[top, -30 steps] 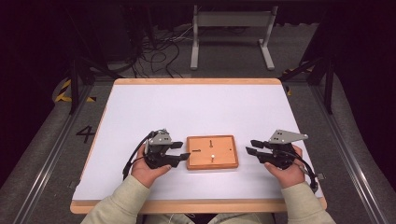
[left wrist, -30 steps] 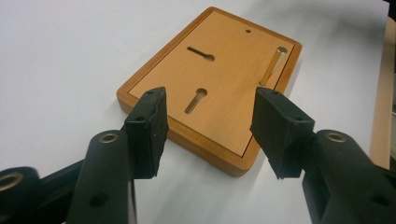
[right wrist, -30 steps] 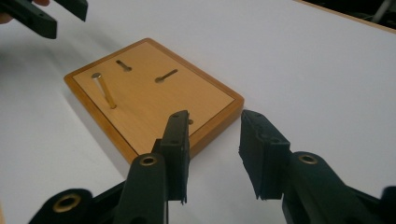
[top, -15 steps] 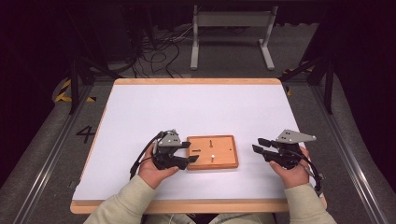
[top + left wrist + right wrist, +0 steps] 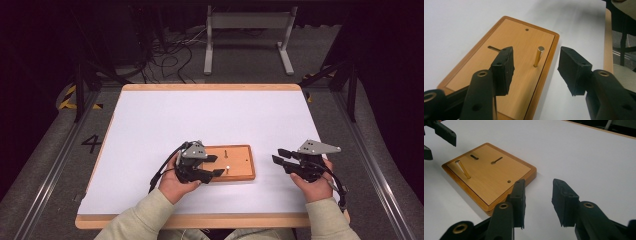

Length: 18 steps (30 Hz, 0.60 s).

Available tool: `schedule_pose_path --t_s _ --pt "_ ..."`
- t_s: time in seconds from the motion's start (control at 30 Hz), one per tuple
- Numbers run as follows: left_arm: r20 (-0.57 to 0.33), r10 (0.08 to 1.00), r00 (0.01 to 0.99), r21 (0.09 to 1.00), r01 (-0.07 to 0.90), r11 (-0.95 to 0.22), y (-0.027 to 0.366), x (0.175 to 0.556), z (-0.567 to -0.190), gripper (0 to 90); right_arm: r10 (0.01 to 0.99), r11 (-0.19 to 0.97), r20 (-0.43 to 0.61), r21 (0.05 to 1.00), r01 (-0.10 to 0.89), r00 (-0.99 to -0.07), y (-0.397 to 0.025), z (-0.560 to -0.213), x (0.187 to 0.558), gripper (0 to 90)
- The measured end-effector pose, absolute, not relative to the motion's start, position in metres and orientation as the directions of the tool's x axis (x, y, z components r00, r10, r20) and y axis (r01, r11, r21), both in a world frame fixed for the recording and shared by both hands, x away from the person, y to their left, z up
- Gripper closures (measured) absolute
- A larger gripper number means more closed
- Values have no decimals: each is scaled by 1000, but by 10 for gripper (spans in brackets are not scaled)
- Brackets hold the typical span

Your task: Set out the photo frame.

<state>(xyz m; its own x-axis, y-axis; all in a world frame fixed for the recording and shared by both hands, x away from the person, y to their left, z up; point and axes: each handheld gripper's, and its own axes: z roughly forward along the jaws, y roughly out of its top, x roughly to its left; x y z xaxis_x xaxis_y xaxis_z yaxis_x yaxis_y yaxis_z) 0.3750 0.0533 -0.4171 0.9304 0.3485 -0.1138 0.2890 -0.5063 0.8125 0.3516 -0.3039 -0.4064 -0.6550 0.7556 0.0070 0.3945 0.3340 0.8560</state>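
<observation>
A small wooden board [image 5: 235,162] [image 5: 506,65] [image 5: 491,175] lies near the front of the white table. A brass pin [image 5: 538,56] [image 5: 462,169] [image 5: 227,168] stands upright in it, beside two slots and a small hole. My left gripper [image 5: 216,165] [image 5: 535,71] is open over the board's left end, its jaws either side of the pin but short of it. My right gripper [image 5: 278,156] [image 5: 537,202] is open to the right of the board, apart from it, with nothing between its jaws.
The white table top [image 5: 210,120] has a wooden rim [image 5: 210,87]. A metal stand [image 5: 247,35] and cables [image 5: 165,50] sit on the floor beyond it. Black frame legs stand at both sides.
My left gripper has moved right onto the board's left end toward the pin. My right gripper has drifted slightly right, away from the board.
</observation>
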Motion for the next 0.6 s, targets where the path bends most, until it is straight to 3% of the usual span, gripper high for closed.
schedule_pose_path --t_s 0.33,0.6 --pt "-99 327 940 802 270 -533 30 379 -431 550 755 338 4 854 395 -655 -303 -407 352 640" --pt "-97 299 949 779 259 -571 14 383 -439 700 754 338 7 854 396 -657 -304 -407 352 639"
